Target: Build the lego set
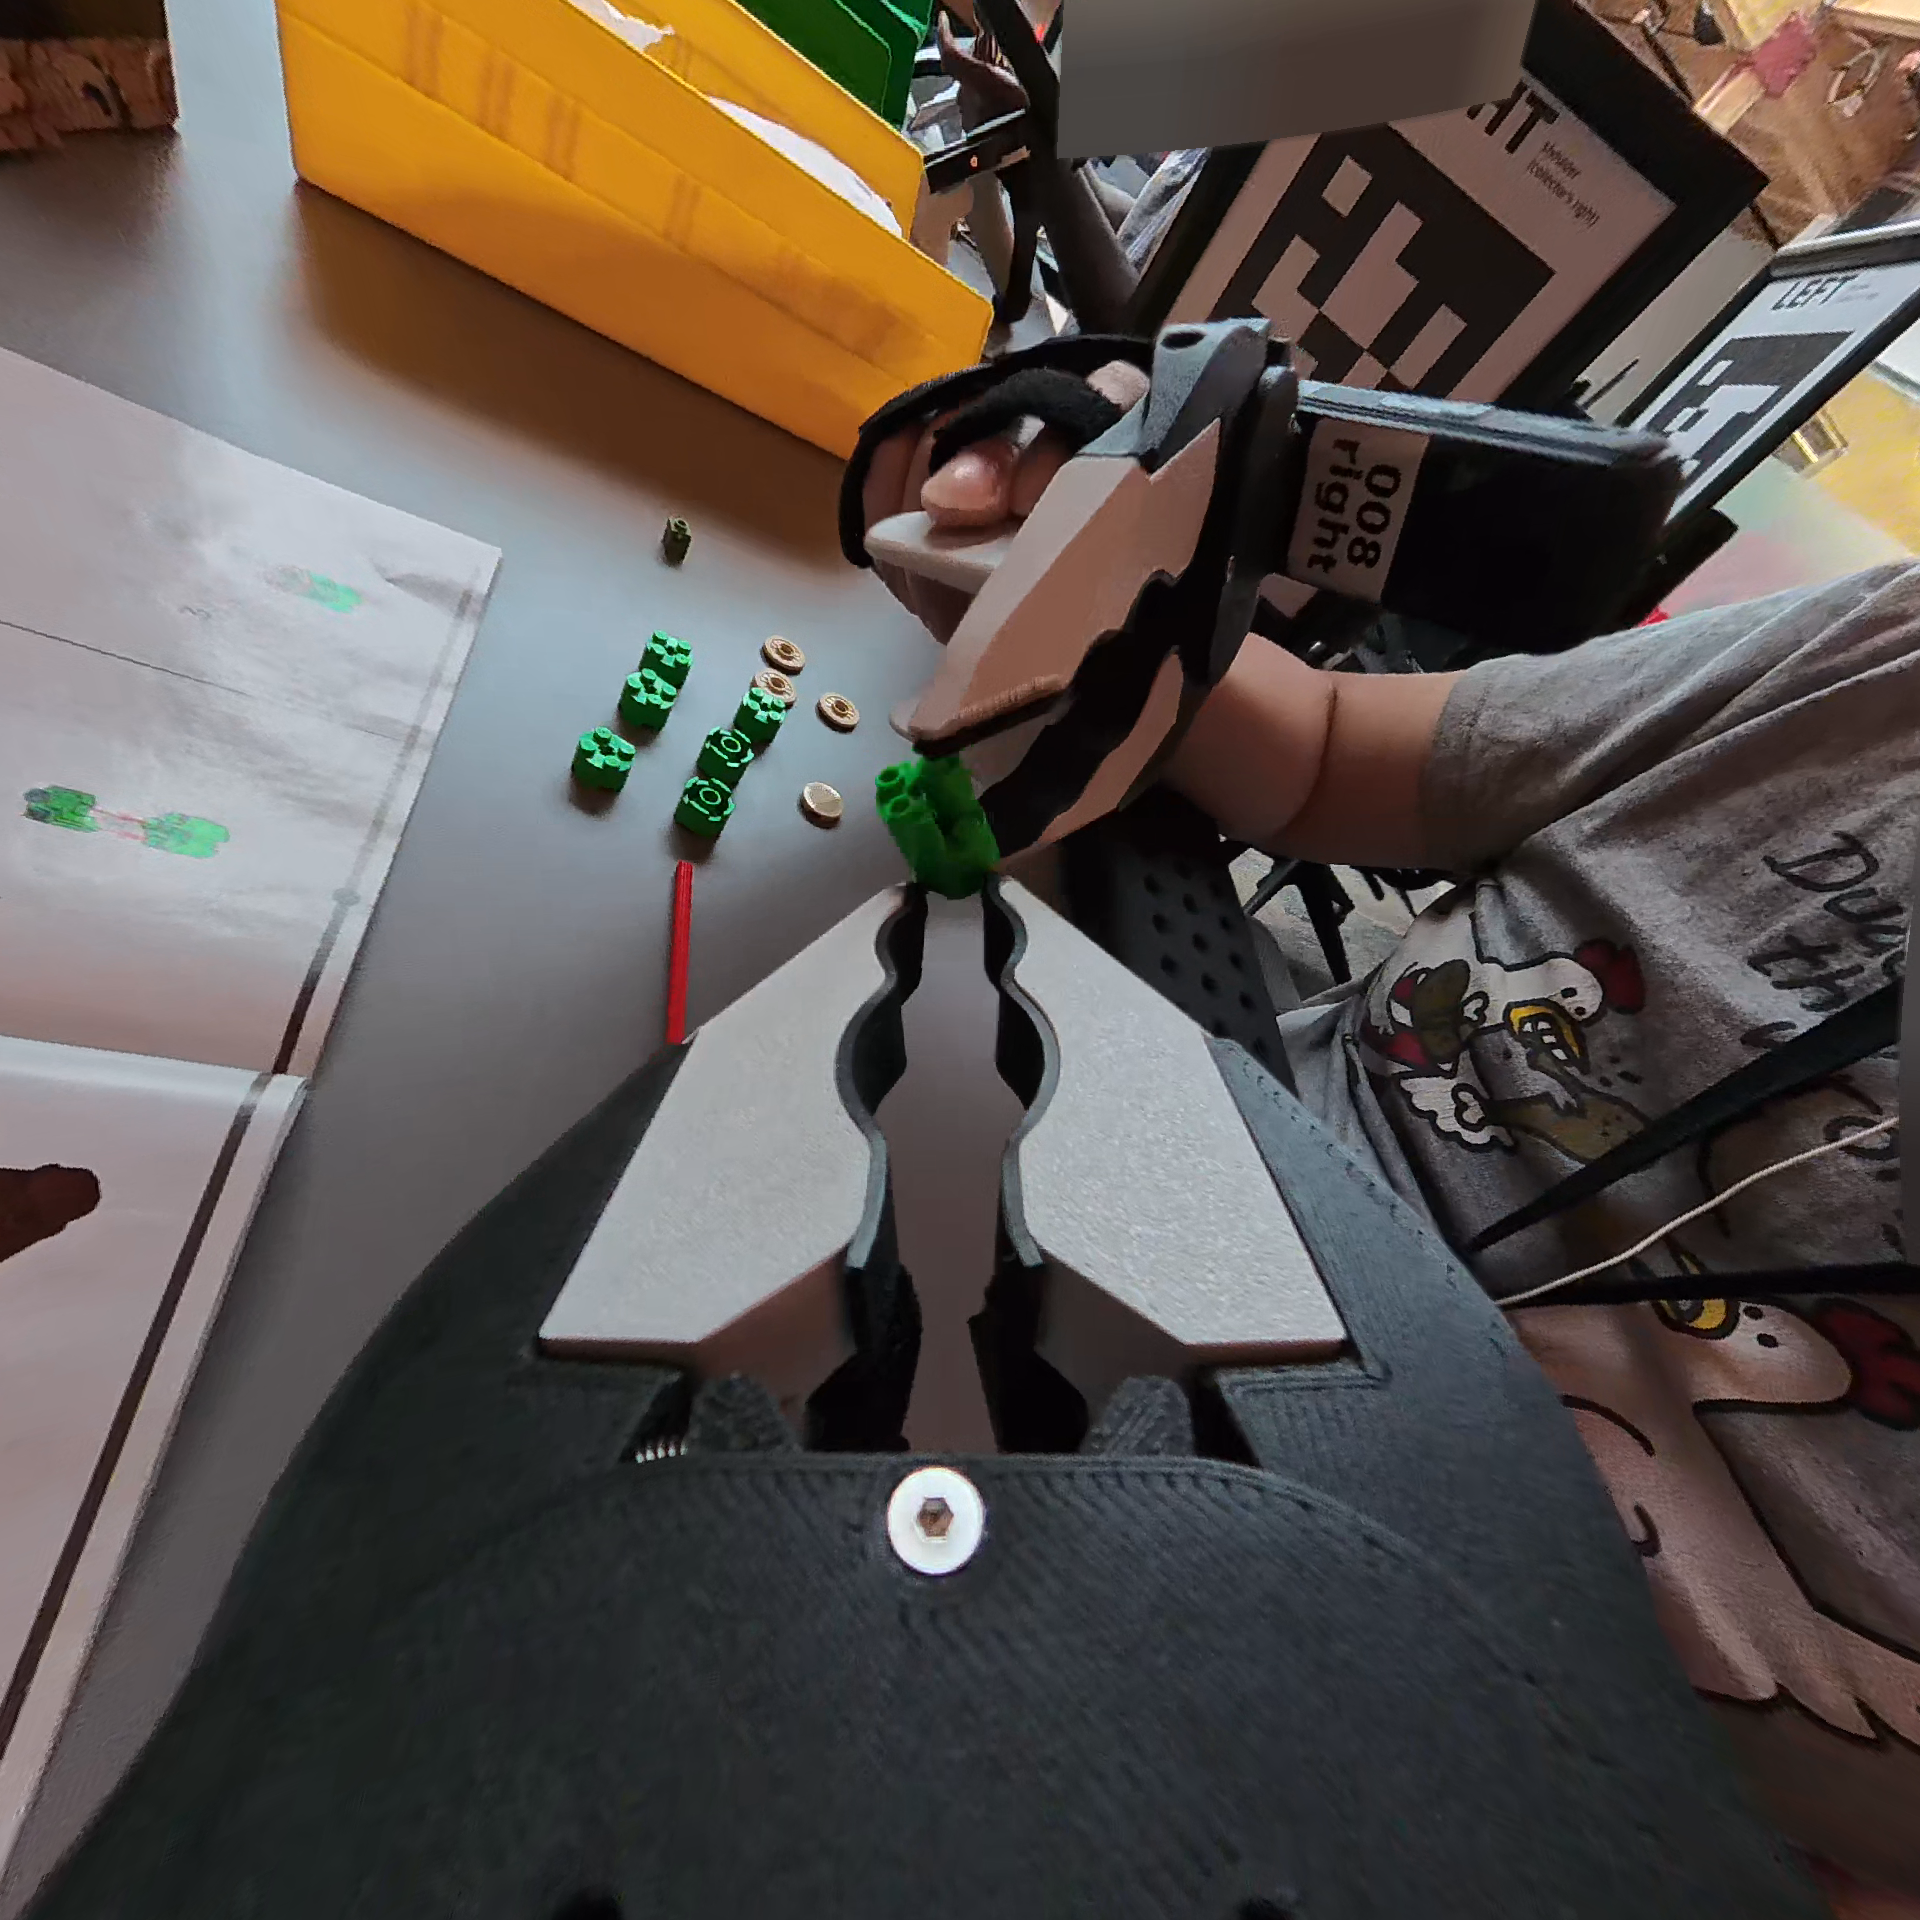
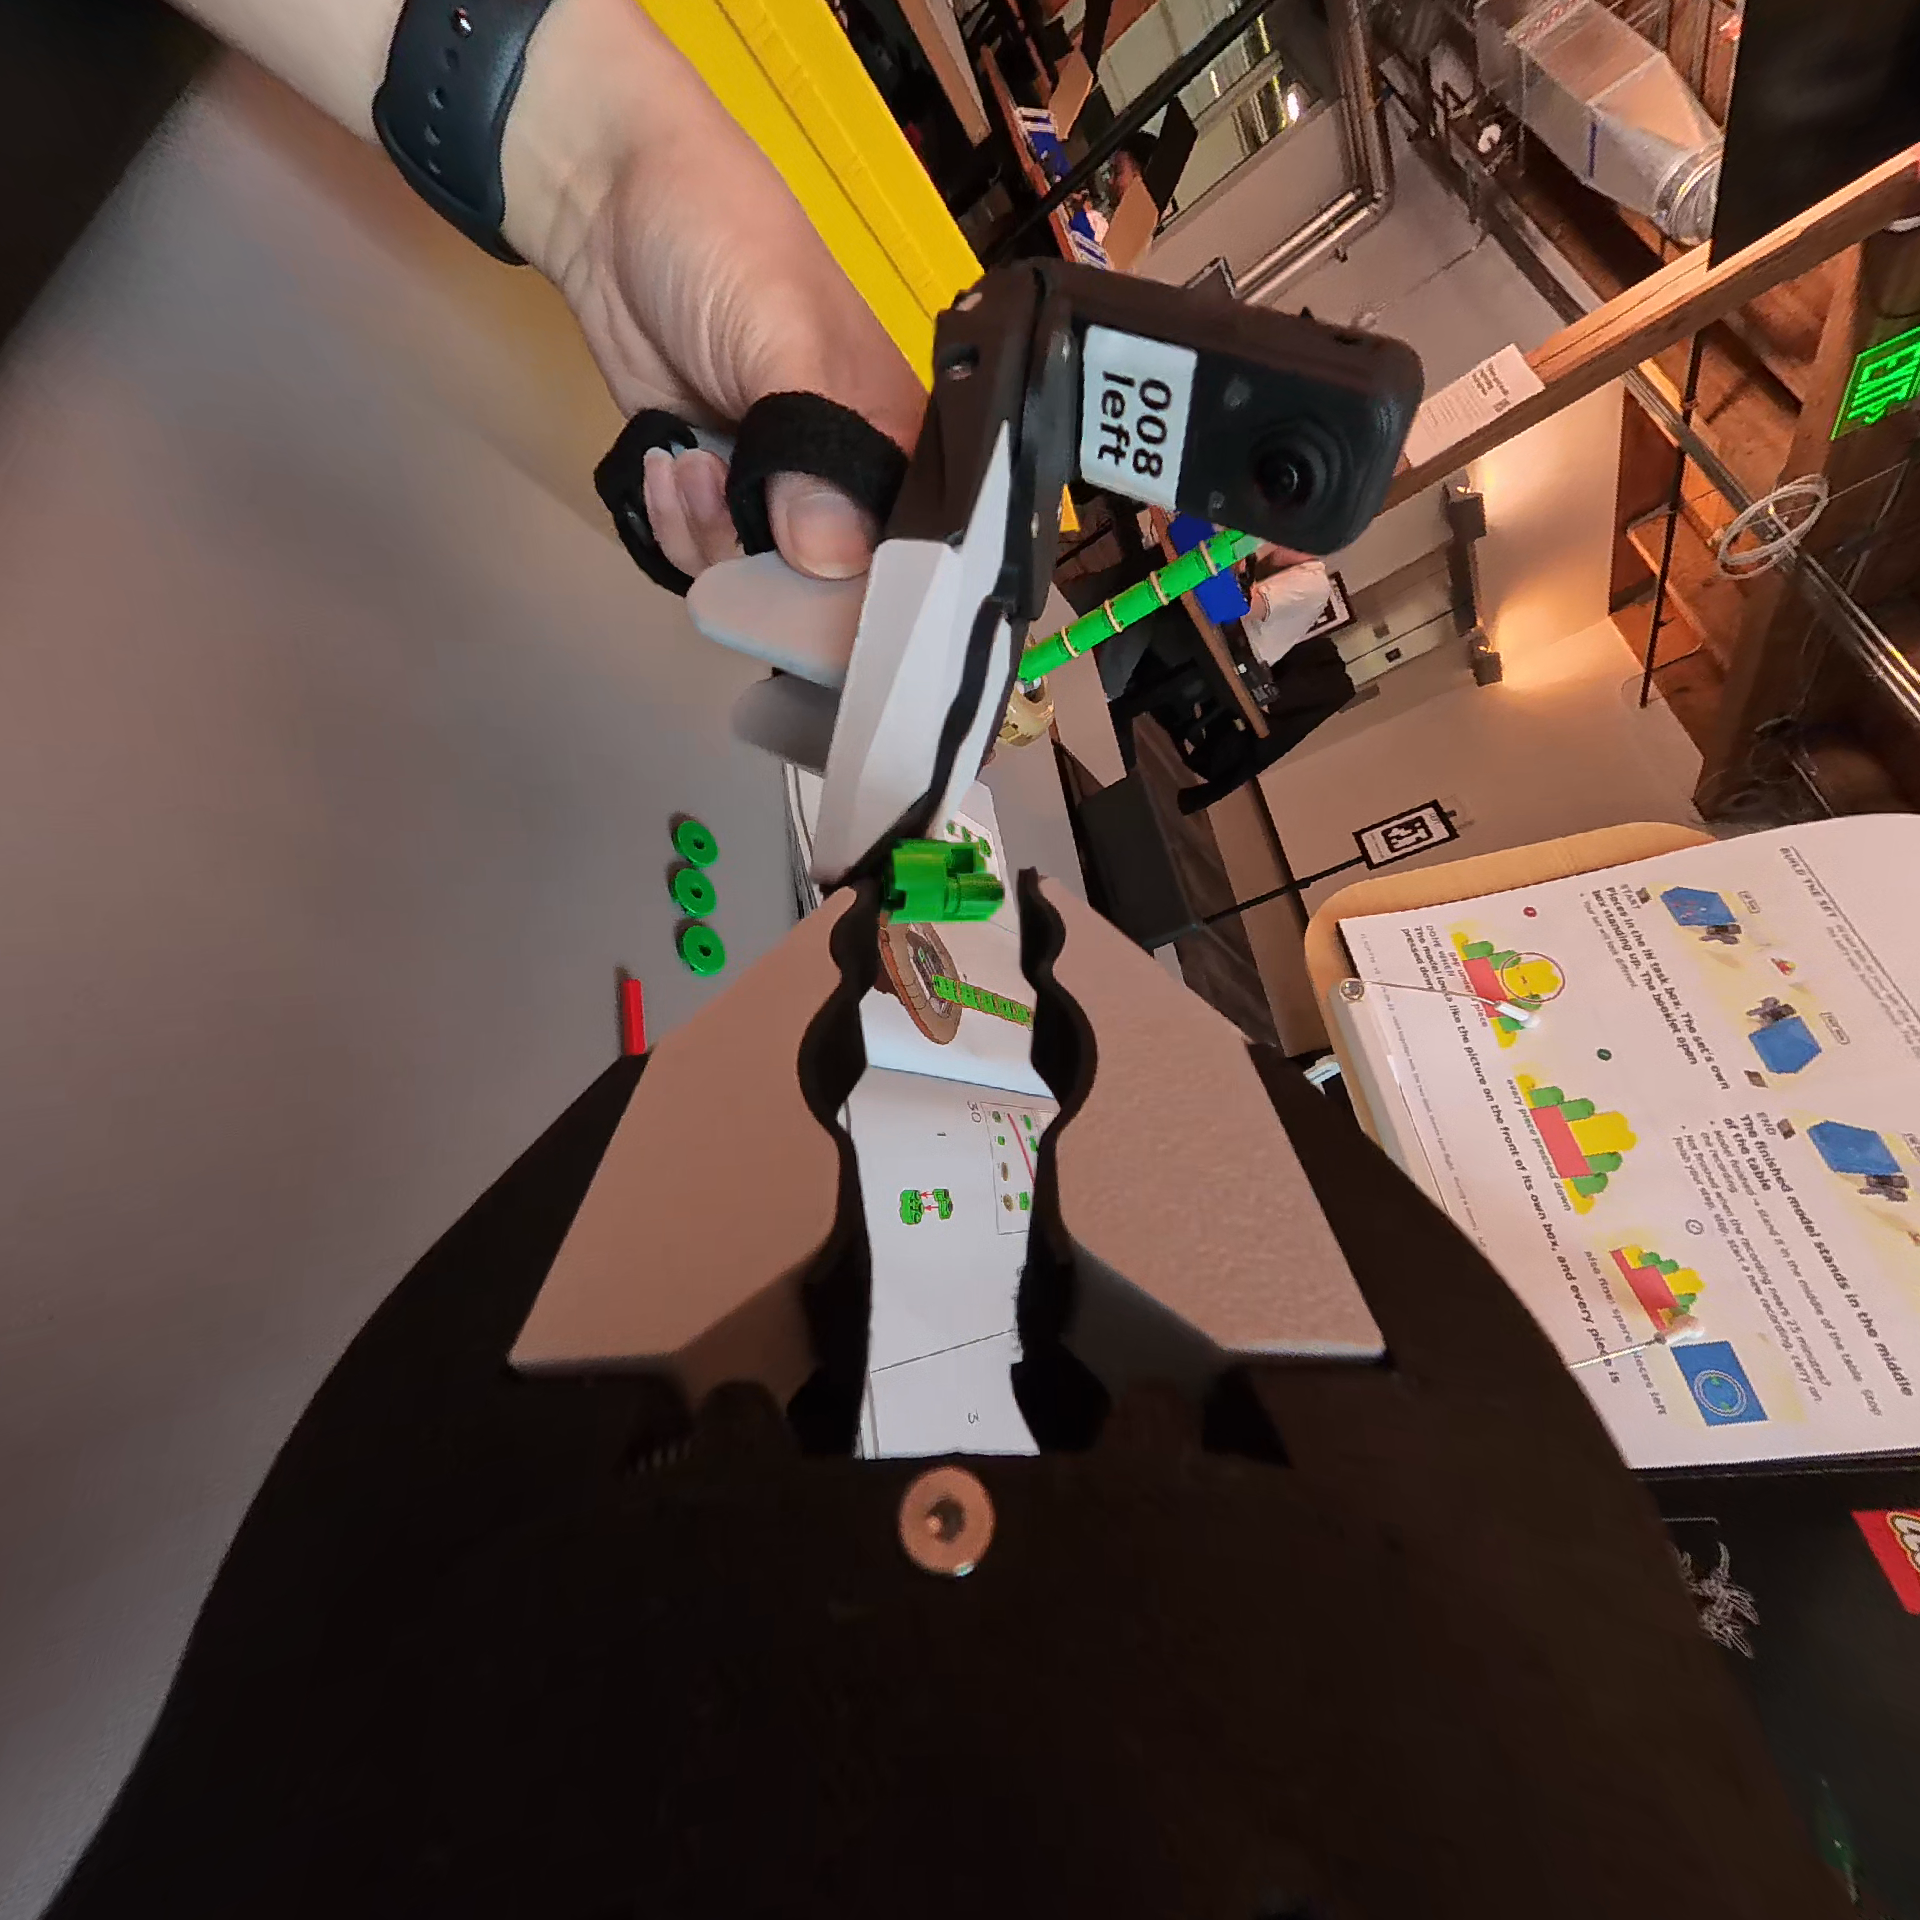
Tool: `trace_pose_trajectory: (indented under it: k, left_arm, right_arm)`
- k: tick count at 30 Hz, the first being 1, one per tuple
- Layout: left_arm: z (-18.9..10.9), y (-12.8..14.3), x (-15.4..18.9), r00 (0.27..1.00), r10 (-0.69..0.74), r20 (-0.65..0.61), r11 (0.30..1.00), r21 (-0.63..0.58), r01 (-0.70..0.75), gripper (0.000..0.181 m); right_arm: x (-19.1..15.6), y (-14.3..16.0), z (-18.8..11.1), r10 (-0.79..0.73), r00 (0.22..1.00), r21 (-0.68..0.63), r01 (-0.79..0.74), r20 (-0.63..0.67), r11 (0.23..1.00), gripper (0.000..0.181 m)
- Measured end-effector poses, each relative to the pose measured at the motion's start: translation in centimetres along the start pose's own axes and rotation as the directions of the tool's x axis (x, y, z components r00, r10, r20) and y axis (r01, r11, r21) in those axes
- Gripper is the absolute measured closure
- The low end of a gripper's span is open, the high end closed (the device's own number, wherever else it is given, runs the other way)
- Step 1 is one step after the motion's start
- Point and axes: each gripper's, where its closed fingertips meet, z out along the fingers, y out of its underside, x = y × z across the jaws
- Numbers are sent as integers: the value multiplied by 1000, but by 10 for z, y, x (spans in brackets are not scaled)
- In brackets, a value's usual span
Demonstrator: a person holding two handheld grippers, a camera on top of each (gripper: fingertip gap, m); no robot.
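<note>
The left gripper (image 1: 951,896) pinched the near end of a glossy green lego piece (image 1: 935,821), a knobbed assembly with round tubes. The right gripper (image 1: 951,764) clamped its far end. Its long axis ran between the two tips. Matte grey fingers (image 1: 727,1164) had wavy black pads.

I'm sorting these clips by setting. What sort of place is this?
Probably a workshop or lab set up for data recording, not a home. Beyond the dark table stand black-and-white marker boards, metal ducting runs overhead beside a wooden beam, and a printed instruction sheet lies nearby.
</note>
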Motion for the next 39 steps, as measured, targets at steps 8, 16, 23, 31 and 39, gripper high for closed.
trace_pose_trajectory:
  k: [8,16,23,31,39]
  left_arm:
    - [2,2,-5,1000,10,10,1000,2,-10,172]
    - [-5,-13,3,993,-60,-97,992,106,70,159]
    - [-16,-33,34,955,-26,-296,971,220,94,163]
    - [-14,-40,49,921,2,-390,956,270,112,165]
    - [-17,-46,57,902,37,-430,942,316,112,168]
  right_arm:
    - [-3,5,0,1,1000,-23,0,26,1000,160]
    - [6,-5,-4,-24,999,15,24,-34,1000,160]
    - [23,-34,-15,11,989,148,11,-148,989,161]
    - [28,-48,-20,-27,976,176,67,-217,982,160]
    - [34,-53,-23,16,971,217,37,-237,975,160]
